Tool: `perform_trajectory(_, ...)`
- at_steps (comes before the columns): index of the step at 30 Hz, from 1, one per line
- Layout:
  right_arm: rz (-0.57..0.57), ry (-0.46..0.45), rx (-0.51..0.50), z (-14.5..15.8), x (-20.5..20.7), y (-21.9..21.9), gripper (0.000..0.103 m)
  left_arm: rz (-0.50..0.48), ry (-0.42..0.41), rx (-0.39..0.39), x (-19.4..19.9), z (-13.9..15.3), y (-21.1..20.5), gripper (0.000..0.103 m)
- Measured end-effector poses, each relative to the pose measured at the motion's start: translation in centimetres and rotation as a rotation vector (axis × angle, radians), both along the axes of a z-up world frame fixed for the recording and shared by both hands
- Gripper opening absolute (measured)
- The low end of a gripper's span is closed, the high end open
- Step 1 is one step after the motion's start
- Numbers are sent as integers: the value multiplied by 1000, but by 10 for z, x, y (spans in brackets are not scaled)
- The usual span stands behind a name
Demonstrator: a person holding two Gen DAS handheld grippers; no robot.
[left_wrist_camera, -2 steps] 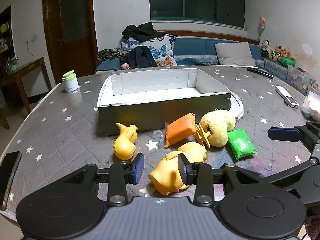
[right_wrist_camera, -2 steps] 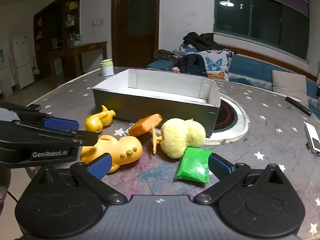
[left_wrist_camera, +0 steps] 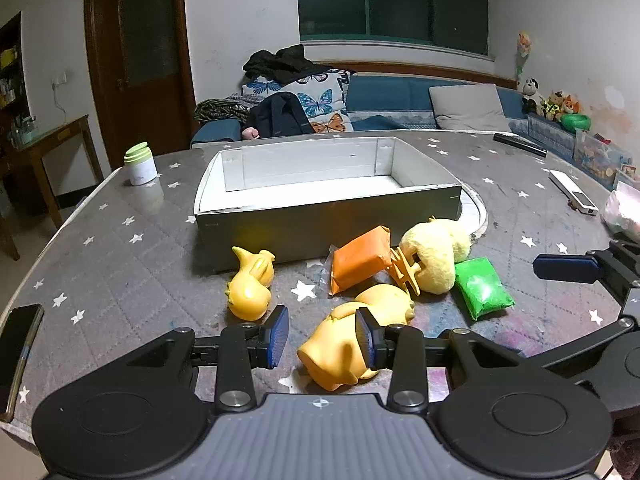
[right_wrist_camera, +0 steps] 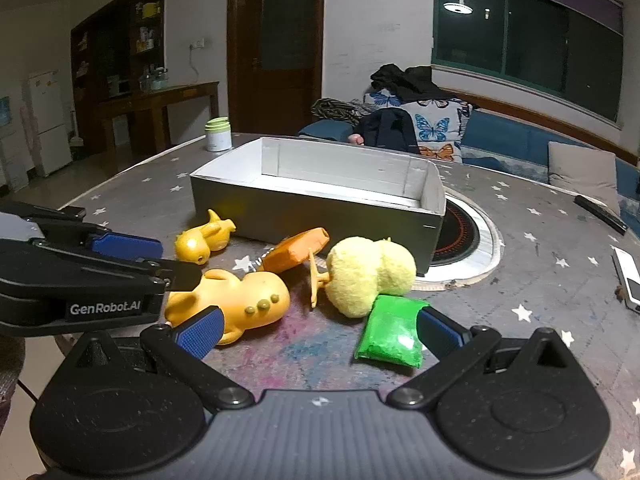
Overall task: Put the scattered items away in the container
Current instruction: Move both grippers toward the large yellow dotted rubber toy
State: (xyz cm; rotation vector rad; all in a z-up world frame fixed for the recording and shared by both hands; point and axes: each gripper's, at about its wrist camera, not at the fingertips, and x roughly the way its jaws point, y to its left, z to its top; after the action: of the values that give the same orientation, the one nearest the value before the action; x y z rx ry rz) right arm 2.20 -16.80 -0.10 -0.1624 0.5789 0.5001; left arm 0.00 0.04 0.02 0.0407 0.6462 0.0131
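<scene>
An open grey box [left_wrist_camera: 328, 224] with a white inside [right_wrist_camera: 344, 184] stands on the star-patterned table. In front of it lie a small yellow toy [left_wrist_camera: 250, 284] [right_wrist_camera: 200, 240], a large yellow rubber toy [left_wrist_camera: 352, 340] [right_wrist_camera: 240, 300], an orange packet [left_wrist_camera: 360, 260] [right_wrist_camera: 298, 250], a yellow plush [left_wrist_camera: 434, 254] [right_wrist_camera: 366, 274] and a green packet [left_wrist_camera: 482, 288] [right_wrist_camera: 392, 332]. My left gripper [left_wrist_camera: 322, 336] is open, its right pad against the large yellow toy. It also shows in the right wrist view [right_wrist_camera: 132, 256]. My right gripper [right_wrist_camera: 316, 330] is wide open, low over the table by the green packet.
A white jar with a green lid [left_wrist_camera: 140, 164] stands at the far left. A phone [left_wrist_camera: 18, 344] lies at the left edge. A white remote [left_wrist_camera: 572, 196] and a black remote [left_wrist_camera: 520, 144] lie at the right. A round hob ring [right_wrist_camera: 468, 240] sits beside the box.
</scene>
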Motion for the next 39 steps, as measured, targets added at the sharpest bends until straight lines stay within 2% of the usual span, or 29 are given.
perform_trajectory(2, -3, 0, -5, -1, 0, -1, 103, -1, 1, 0, 0, 0, 0, 40)
perform_trajectory(5, 0, -8, -64, 1, -6, 12, 103, -2, 2, -1, 0, 0, 1, 40)
perform_trajectory(6, 22, 1, -33, 1, -6, 7, 103, -2, 2, -1, 0, 1, 1, 40)
perform_trajectory(11, 50, 30, -17, -2, 0, 4, 103, -5, 4, -1, 0, 1, 2, 40)
perform_trajectory(39, 101, 60, -37, -10, 2, 14, 103, 4, 35, 29, 1, -7, 5, 40)
